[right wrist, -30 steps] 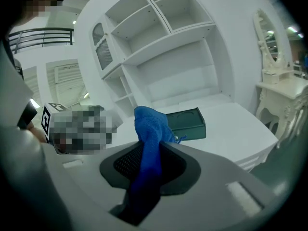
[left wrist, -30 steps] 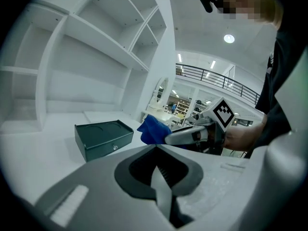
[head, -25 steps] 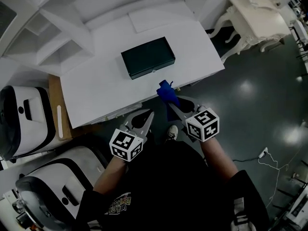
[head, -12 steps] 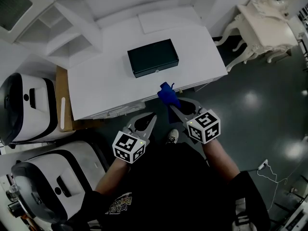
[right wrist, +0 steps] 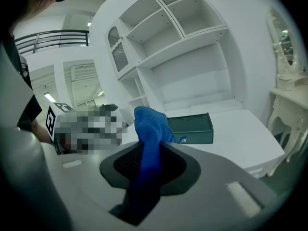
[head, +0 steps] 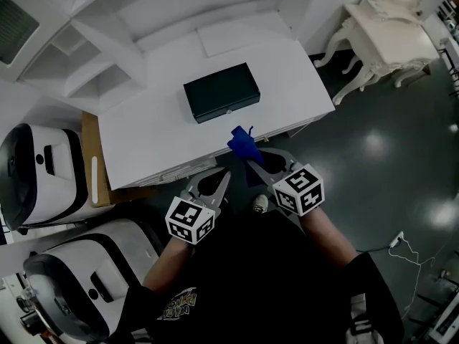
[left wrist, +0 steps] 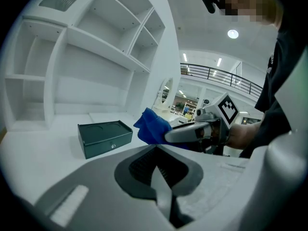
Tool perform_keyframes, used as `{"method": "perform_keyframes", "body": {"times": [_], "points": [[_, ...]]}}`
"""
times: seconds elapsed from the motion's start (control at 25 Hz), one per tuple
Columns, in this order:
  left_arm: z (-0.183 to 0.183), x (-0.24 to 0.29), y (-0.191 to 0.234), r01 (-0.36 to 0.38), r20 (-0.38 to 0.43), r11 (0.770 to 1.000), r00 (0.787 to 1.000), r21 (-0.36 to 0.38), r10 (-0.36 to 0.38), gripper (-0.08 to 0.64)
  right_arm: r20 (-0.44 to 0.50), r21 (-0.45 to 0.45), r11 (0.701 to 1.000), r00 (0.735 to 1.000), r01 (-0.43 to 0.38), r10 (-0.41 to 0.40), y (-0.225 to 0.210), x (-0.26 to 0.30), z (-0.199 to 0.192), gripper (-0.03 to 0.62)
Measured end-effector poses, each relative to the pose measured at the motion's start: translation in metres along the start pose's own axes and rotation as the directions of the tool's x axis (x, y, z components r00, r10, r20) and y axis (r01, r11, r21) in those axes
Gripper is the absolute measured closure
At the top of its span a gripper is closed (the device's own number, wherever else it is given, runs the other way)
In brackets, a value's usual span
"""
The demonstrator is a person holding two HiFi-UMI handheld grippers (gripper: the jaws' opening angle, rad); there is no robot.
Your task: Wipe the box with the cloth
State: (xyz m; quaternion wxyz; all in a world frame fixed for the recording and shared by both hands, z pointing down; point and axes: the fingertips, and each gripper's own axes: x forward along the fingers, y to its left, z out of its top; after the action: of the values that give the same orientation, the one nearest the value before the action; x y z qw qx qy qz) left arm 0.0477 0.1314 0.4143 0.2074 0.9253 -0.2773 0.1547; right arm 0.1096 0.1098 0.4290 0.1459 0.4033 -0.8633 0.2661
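- Box [head: 221, 92] wipe not begun, I'd judge: no cloth-to-box contact yet.
- R gripper [head: 252, 158]: jaws clamped on blue cloth [head: 241, 142], wad sticking out past the tips.
- L gripper [head: 222, 174]: jaws together, nothing btwn them; sits just left of R gripper.
- Ahead of R tips: white table [head: 143, 142] edge, then the box, lid closed, well apart from cloth.
- Left to do: carry cloth fwd onto lid, wipe top & sides.
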Motion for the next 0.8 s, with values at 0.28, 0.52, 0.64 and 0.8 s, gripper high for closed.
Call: {"method": "perform_keyframes", "body": {"times": [0.28, 0.52, 0.64, 0.8], "points": [[0.012, 0.003, 0.01, 0.021, 0.009, 1.0, 1.0, 0.02, -0.021, 0.56, 0.002, -0.004, 1.0, 1.0, 0.012, -0.012, 0.0, 0.01, 0.007, 0.476], [0.02, 0.0, 0.023, 0.025, 0.016, 0.999, 1.0, 0.032, -0.026, 0.56, 0.009, -0.014, 1.0, 1.0, 0.013, -0.012, 0.005, 0.021, 0.016, 0.477], [0.02, -0.001, 0.025, 0.029, 0.015, 0.999, 0.999, 0.032, -0.03, 0.56, 0.012, -0.01, 1.0, 1.0, 0.016, -0.016, 0.005, 0.024, 0.018, 0.477], [0.022, -0.002, 0.03, 0.028, 0.012, 0.999, 1.0, 0.028, -0.029, 0.56, 0.013, -0.007, 1.0, 1.0, 0.016, -0.016, 0.005, 0.027, 0.021, 0.477]]}}
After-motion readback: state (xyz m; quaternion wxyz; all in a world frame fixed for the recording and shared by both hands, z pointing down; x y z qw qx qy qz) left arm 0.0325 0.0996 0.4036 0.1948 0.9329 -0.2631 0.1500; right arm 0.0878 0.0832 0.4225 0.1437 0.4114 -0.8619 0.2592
